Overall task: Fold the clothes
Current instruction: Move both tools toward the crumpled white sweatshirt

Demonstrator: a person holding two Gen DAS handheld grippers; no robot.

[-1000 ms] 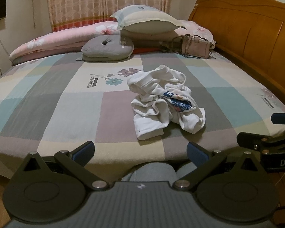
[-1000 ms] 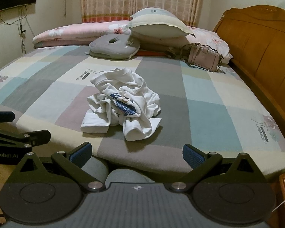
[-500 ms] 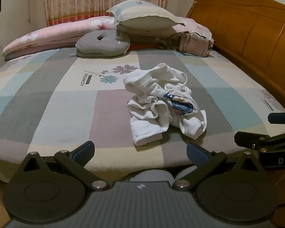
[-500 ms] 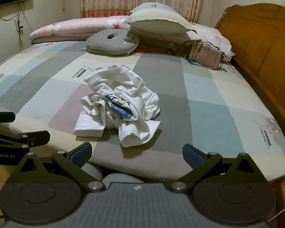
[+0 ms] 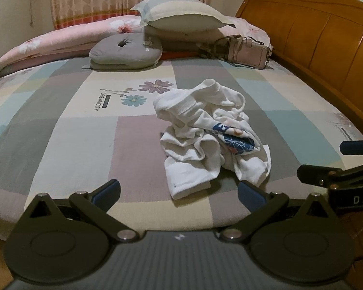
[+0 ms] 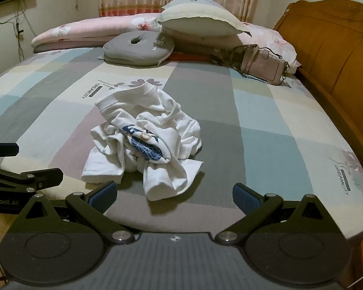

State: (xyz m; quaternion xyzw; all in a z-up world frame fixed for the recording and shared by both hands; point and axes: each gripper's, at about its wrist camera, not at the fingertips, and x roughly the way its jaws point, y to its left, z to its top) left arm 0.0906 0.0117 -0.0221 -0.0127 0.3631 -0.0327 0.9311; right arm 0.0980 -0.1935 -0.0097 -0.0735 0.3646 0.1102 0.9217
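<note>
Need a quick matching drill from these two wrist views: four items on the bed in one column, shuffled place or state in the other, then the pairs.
Things:
1. white garment
2. grey cushion
3. pink handbag
4. striped pillow

Places or states:
A. lying on the sheet close to the wooden headboard
B. crumpled in a heap mid-bed, dark blue print showing
C. perched on top of the pile of bedding
D. round, with a dimple in its middle, flat on the checked sheet

Pairs: 1-B, 2-D, 3-A, 4-C
</note>
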